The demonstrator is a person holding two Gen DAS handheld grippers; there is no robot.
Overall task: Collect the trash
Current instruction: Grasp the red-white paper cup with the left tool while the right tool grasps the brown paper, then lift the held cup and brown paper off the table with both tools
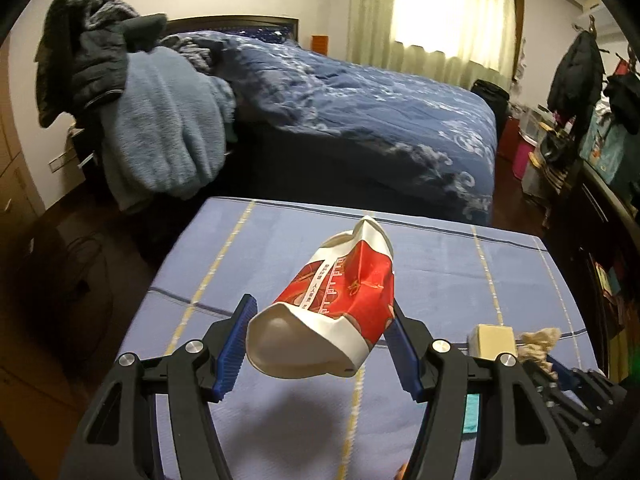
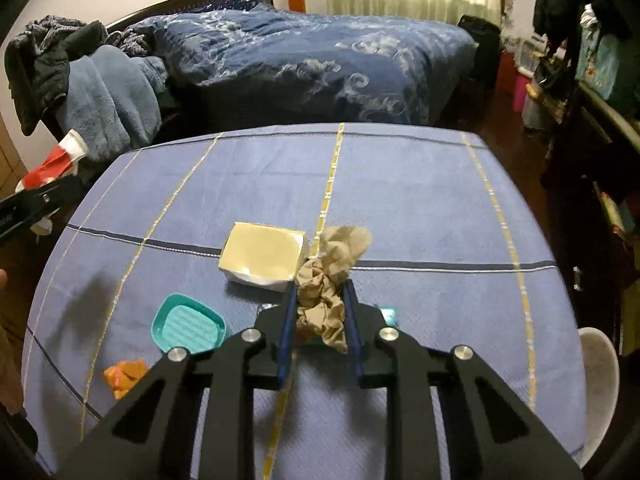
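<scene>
Through the left wrist view, my left gripper is clenched on a crushed red-and-white paper cup, held clear above the blue checked tablecloth; the pads bear on its flattened sides, open mouth toward the camera. I judge it feather-light, already creased and easy to crush further, so the dented middle is the sensible hold. At 3 o'clock the cream box sits beside the crumpled wad. In the right wrist view, my right gripper is clamped shut on that crumpled brown paper wad, which touches the cream box at its 10 o'clock. The wad looks soft, springy and weightless; pinching its bulk works. An orange wrapper lies at 8 o'clock, near the teal dish.
</scene>
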